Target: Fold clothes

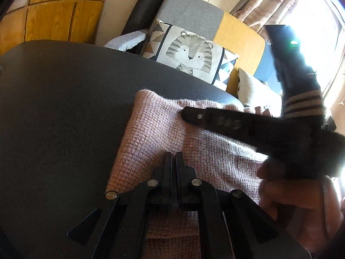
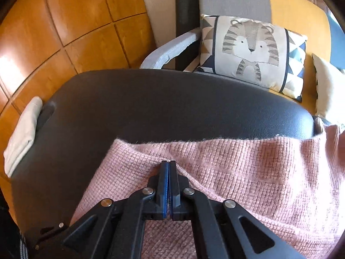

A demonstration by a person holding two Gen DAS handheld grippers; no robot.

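**Two views of one pink sweater**

A fuzzy pink knitted sweater (image 2: pixel 237 183) lies on the dark leather surface (image 2: pixel 151 108). The right gripper (image 2: pixel 168 163) pinches its fold. Only this view shows a folded white cloth (image 2: pixel 21 133). The left view shows the left gripper (image 1: pixel 174 154), jaws pressed together, and a hand (image 1: pixel 286 196).

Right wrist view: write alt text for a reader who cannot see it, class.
The right gripper, jaws shut, pinches a raised fold of a pink knitted garment spread on a dark padded surface. Behind stand a tiger-print cushion and a wooden floor.
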